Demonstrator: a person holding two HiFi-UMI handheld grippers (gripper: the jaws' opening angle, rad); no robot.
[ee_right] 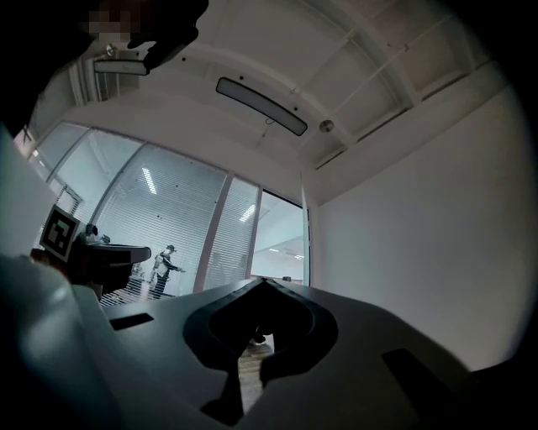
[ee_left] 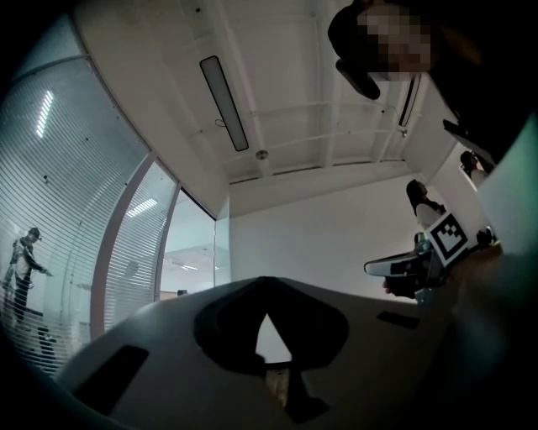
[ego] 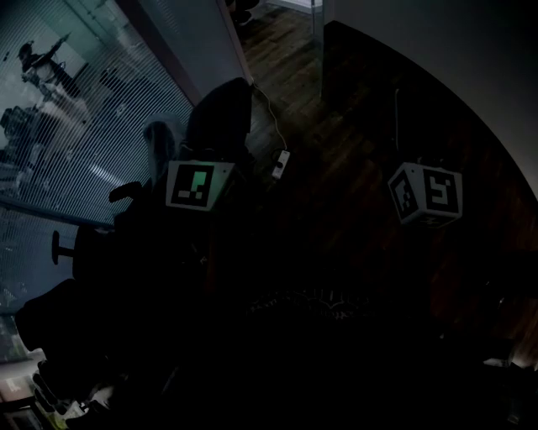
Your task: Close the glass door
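Note:
The head view is very dark; only the marker cubes of my left gripper (ego: 199,186) and right gripper (ego: 426,193) stand out, side by side above the wood floor. A doorway opening (ee_right: 282,252) lies ahead between the striped glass wall and the white wall, with a narrow glass door edge (ego: 317,21) at its far right. Seen along its own jaws, the left gripper (ee_left: 265,290) is shut with nothing in it. The right gripper (ee_right: 262,290) is likewise shut and empty. Both point slightly upward, well short of the doorway.
A striped frosted glass wall (ego: 76,126) runs along the left, with a person (ee_right: 164,267) standing beyond it. A dark office chair (ego: 220,113) and a white power strip (ego: 281,164) with its cable sit on the floor ahead. A white wall (ego: 437,50) bounds the right.

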